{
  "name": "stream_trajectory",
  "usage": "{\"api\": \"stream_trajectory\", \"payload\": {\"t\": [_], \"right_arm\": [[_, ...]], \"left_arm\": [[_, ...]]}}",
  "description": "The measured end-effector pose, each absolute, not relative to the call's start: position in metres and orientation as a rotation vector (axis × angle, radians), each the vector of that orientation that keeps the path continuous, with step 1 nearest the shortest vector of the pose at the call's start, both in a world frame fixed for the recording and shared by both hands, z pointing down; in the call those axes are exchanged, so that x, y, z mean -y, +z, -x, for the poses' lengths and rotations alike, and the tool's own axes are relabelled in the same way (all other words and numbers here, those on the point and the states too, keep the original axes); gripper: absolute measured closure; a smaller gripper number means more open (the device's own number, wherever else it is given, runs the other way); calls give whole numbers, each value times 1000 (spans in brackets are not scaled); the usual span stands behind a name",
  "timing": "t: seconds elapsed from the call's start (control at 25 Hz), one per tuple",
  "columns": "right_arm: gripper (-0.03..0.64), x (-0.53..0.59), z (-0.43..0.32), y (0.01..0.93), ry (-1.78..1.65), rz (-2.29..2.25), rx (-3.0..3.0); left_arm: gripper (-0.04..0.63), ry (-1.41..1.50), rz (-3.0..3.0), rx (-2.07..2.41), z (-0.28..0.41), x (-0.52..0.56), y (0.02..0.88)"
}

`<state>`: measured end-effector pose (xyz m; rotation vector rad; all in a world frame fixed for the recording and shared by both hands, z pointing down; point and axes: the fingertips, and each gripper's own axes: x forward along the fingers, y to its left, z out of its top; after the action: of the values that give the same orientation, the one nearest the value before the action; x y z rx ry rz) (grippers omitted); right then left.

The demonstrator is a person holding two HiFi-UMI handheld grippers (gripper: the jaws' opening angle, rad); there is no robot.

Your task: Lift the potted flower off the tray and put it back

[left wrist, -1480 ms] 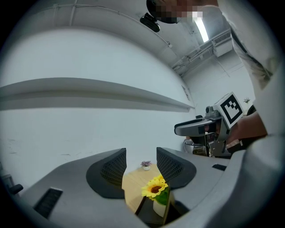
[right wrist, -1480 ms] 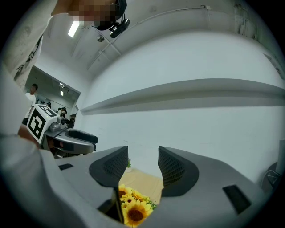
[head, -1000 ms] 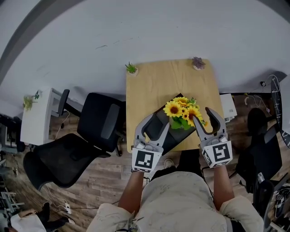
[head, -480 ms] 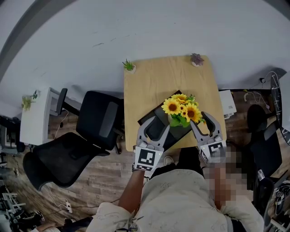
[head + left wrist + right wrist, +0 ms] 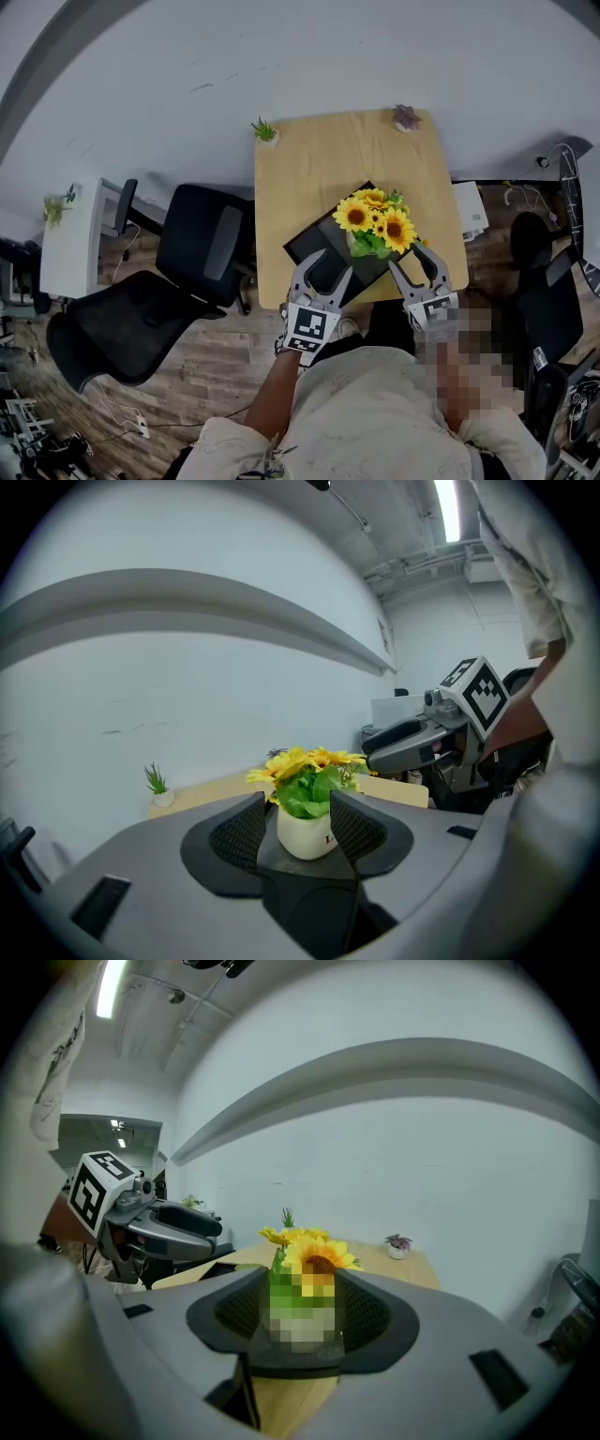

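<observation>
Jaws of the left gripper (image 5: 333,262) and the right gripper (image 5: 411,258) stand wide apart, gripping nothing, at the table's (image 5: 309,159) near edge. The potted flower (image 5: 375,220) sits on the black tray (image 5: 309,242) just ahead. Its white pot shows a red "L".

Couldn't make out the pot (image 5: 302,1321) in the right gripper view, all mosaic there. Same deal with the right hand (image 5: 452,349) from the head view, totally pixelated. Couldn't read the red print on the pot from the left gripper view either, cut off by a pad (image 5: 354,829). Couldn't see part of the tray (image 5: 314,246) under the sunflowers (image 5: 375,220). No clue what kind the two tiny plants (image 5: 265,131) at the table's far corners were.
</observation>
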<state>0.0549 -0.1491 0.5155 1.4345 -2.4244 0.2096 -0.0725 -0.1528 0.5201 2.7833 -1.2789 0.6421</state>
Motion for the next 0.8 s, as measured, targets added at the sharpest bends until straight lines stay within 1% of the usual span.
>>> {"api": "stream_trajectory", "payload": {"t": [0.32,0.8], "right_arm": [[390,134,-54,545,280,-1387,2387],[387,132,-50,555,297,-1346,2385]], "left_arm": [[387,691,-2752,1253,76,146,541],[383,723,-2731,1223,73,145,553]]}}
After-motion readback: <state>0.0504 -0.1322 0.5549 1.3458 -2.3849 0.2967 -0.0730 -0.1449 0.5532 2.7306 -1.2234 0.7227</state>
